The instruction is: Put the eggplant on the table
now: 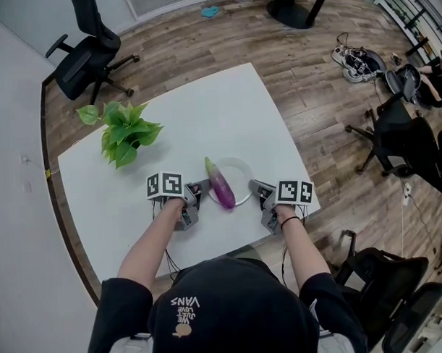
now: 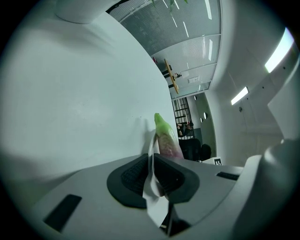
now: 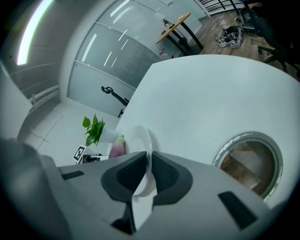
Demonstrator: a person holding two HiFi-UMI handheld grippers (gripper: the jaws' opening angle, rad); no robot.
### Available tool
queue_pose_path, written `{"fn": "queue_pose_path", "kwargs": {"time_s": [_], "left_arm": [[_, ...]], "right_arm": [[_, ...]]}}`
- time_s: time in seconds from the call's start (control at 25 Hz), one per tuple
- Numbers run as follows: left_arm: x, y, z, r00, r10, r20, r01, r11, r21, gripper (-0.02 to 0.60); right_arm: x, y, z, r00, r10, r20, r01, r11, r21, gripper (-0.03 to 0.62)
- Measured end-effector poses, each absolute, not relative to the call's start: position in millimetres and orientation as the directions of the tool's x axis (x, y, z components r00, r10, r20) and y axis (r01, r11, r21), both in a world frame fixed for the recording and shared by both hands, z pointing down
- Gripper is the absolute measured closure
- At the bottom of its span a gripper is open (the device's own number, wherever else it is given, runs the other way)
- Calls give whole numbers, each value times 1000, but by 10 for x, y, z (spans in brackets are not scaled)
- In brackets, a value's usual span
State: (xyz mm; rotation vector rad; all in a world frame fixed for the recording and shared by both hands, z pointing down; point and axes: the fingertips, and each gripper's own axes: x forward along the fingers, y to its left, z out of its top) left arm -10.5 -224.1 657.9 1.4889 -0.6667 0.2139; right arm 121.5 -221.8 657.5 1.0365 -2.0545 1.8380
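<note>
A purple eggplant (image 1: 221,188) with a green tip lies on a white plate (image 1: 240,172) near the front edge of the white table (image 1: 204,115). My left gripper (image 1: 199,192) is shut on the plate's left rim, and my right gripper (image 1: 257,190) is shut on its right rim. In the left gripper view the thin rim (image 2: 151,157) runs between the dark pads at the left gripper (image 2: 153,180), with the eggplant (image 2: 167,139) just beyond. In the right gripper view the plate (image 3: 141,139) is pinched at the right gripper (image 3: 149,171), and the eggplant (image 3: 117,147) shows past it.
A potted green plant (image 1: 124,129) stands at the table's left. A round cable hole (image 3: 248,159) opens in the tabletop near my right gripper. A black office chair (image 1: 87,51) is at the back left, and more chairs (image 1: 405,141) stand to the right on the wood floor.
</note>
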Motion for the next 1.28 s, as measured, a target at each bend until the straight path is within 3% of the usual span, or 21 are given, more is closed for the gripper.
{"fn": "queue_pose_path", "kwargs": {"time_s": [0.84, 1.08, 1.28], "left_arm": [[-182, -2234, 6539, 788, -282, 547, -539, 112, 835, 483], [-178, -2211, 6543, 797, -277, 537, -529, 108, 842, 483], [-194, -2194, 6534, 798, -272, 538, -531, 103, 841, 483]], "right_arm": [[1233, -2219, 6601, -691, -355, 630, -671, -10, -741, 563], [1232, -2231, 6556, -692, -367, 621, -663, -15, -748, 507], [1228, -2239, 6517, -687, -374, 624, -673, 4, -739, 500]]}}
